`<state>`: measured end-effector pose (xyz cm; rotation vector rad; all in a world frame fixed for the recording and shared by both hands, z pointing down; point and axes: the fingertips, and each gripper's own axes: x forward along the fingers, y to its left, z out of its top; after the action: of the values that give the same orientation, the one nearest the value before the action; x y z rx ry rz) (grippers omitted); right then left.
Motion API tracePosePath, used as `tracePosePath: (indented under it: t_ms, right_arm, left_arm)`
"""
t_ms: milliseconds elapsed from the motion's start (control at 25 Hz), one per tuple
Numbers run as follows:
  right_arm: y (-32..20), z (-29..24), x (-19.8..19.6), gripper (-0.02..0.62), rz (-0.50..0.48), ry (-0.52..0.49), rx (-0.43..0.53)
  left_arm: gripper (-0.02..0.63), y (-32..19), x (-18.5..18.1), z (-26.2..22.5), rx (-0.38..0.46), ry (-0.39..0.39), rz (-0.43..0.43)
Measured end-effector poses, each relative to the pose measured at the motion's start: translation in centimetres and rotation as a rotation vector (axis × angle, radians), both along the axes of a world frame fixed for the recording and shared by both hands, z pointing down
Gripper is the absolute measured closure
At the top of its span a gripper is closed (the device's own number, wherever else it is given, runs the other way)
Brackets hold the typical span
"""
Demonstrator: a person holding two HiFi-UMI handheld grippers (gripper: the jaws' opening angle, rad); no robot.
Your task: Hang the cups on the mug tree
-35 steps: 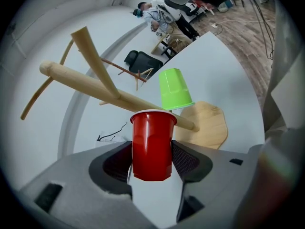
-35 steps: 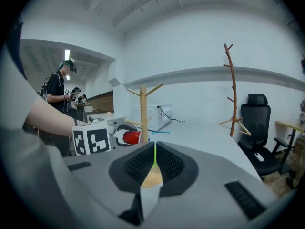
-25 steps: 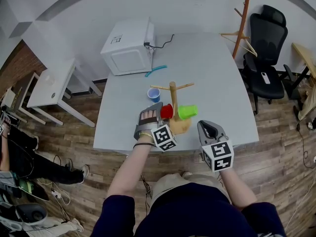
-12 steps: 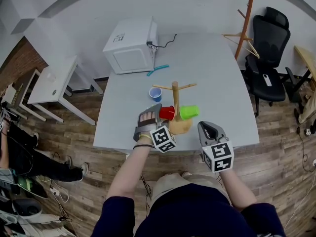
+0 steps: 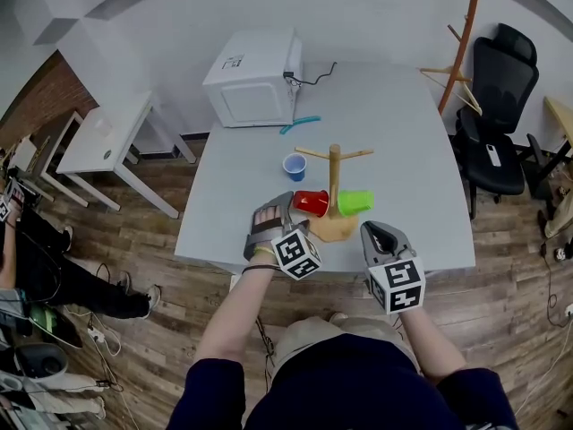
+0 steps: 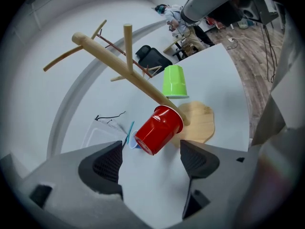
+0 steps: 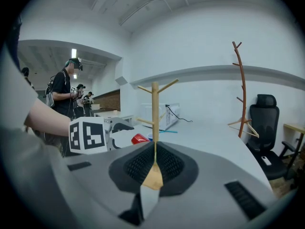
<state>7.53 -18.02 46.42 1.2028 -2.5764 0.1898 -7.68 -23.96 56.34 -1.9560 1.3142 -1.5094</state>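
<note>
Pegs low on the mug tree carry the red cup and green cup. The blue cup stands on the tabletop behind, unhung. The left tool, jaws apart and empty, seems free to fetch it. The right tool, pinched together, idles.

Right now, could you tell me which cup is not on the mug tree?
The blue cup: it stands on the table beside the mug tree, while the red cup and green cup hang on its pegs.
</note>
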Motion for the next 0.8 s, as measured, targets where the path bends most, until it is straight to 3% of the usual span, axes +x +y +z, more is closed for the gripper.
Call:
tracePosePath:
  t_ms: [320, 480, 600, 800]
  right_arm:
    - [1.3, 0.1, -1.2, 0.561, 0.014, 0.003, -0.014]
    - [2.1, -0.2, -1.8, 0.561, 0.038, 0.003, -0.023]
    - [2.8, -0.7, -2.2, 0.561, 0.056, -0.002, -0.029]
    - [4.5, -0.7, -3.2, 0.561, 0.073, -0.004, -0.033]
  left_arm:
    - [0.256, 1.4, -1.1, -1.1, -0.001, 0.258, -0.095]
    - [0.499, 2.3, -1.9, -3.1, 0.077, 0.34, -0.131]
    - [0.56, 3.3, -2.2, -4.2, 0.096, 0.407, -0.139]
    - [0.588, 5.5, -2.7, -4.9, 0.096, 0.497, -0.145]
